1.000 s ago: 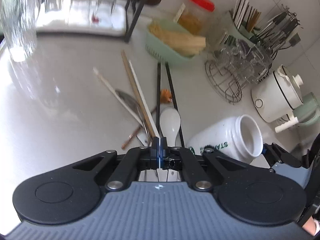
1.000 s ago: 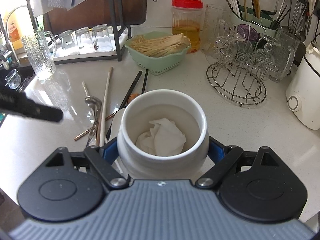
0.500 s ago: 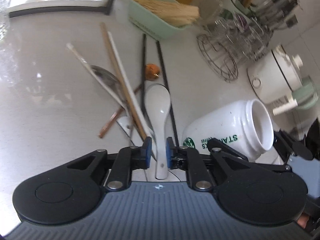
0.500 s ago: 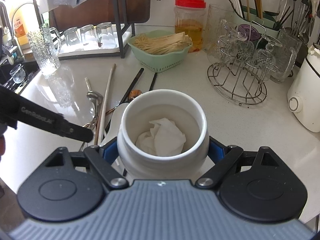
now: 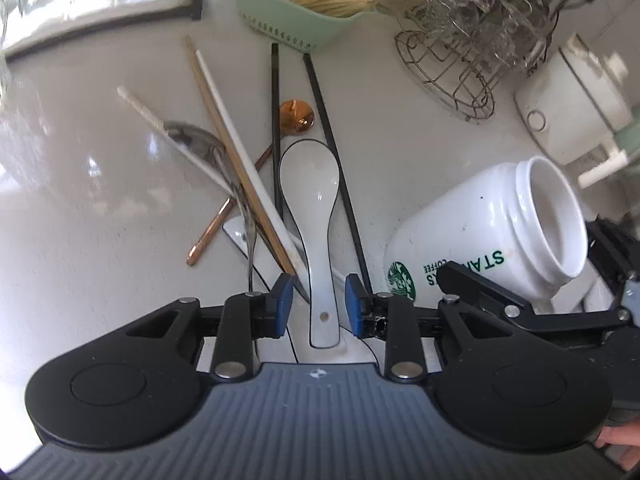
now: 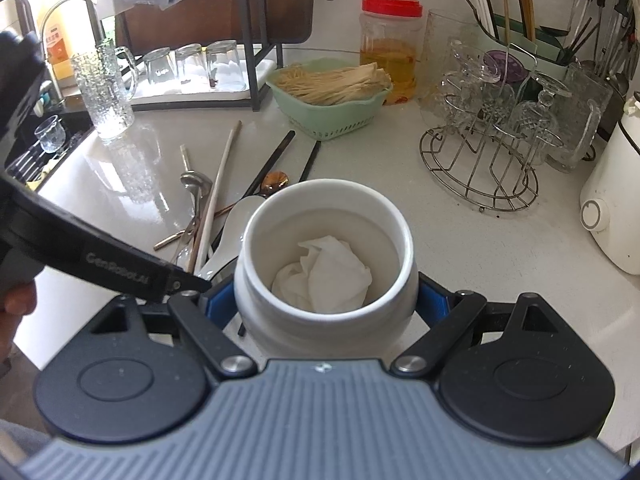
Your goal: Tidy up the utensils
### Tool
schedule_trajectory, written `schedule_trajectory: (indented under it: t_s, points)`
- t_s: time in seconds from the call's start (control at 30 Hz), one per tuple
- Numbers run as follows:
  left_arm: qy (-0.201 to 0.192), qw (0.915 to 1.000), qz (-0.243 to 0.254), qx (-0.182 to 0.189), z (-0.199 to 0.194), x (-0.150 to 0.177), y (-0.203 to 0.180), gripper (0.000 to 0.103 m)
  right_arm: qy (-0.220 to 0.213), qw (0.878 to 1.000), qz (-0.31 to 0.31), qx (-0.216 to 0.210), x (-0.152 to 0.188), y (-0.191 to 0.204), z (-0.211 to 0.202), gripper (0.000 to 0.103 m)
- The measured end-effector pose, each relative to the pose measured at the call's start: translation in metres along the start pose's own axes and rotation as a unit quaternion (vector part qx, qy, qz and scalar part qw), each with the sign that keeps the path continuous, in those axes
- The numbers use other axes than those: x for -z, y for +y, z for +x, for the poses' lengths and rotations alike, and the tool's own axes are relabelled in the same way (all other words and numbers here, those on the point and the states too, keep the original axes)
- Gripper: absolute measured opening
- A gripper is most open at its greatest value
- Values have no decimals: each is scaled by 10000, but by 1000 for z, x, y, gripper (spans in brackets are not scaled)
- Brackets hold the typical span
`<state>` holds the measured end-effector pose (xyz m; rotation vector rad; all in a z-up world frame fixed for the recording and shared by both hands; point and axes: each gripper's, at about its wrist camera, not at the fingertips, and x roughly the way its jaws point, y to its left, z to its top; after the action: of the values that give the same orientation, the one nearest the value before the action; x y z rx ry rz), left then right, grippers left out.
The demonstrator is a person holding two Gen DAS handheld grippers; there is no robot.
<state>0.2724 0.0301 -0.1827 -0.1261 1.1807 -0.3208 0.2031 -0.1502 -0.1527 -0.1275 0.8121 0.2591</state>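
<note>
A white ceramic spoon [image 5: 312, 200] lies on the counter among chopsticks [image 5: 240, 168], a metal spoon [image 5: 196, 140] and a copper spoon [image 5: 294, 117]. My left gripper [image 5: 318, 304] hangs over the white spoon's handle, its jaws opening; the handle lies between the blue pads, which stand clear of it. My right gripper [image 6: 326, 304] is shut on a white Starbucks jar [image 6: 326, 240], tilted toward the pile, with crumpled white paper [image 6: 324, 276] inside. The jar [image 5: 492, 236] also shows at the right of the left wrist view.
A green basket of sticks [image 6: 332, 96] and a red-lidded jar [image 6: 390, 44] stand behind the pile. A wire glass rack [image 6: 484, 148] and a white cooker [image 6: 612, 208] are at the right. A glass mug [image 6: 106, 88] and a rack with upturned glasses [image 6: 192, 64] are at the left.
My left gripper moved down and forward over the utensil pile and its jaws went from shut to parted around the white spoon's handle. The right gripper kept holding the jar still.
</note>
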Motion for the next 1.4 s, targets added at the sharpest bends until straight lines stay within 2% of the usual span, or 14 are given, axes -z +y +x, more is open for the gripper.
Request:
schedule_trajectory:
  t_s: [0.07,0.43,0.53,0.7,1.13,1.4]
  points:
    - [-45,9996,165,-204,1,-1,-7,32,-4,10000,-21,-20,0,-1,0,91]
    - [153,9968,481,-619,9,-10,-24,31,-112,9997,-170,-163,3,-4,-1,91]
    - [212,9955,593,-702,10,-11,-28,26,-135,9993,-234,-243,4,-7,-2,91]
    - [298,9964,597,-517,10,-10,-33,21,-161,9989,-308,-305,5,-10,-3,91]
    - [304,9954,572,-709,24,-12,-37,18,-200,9982,-402,-398,7,-12,-6,91]
    - [158,9972,421,-597,1,-18,-31,18,-296,9987,-295,-287,7,-10,-3,91]
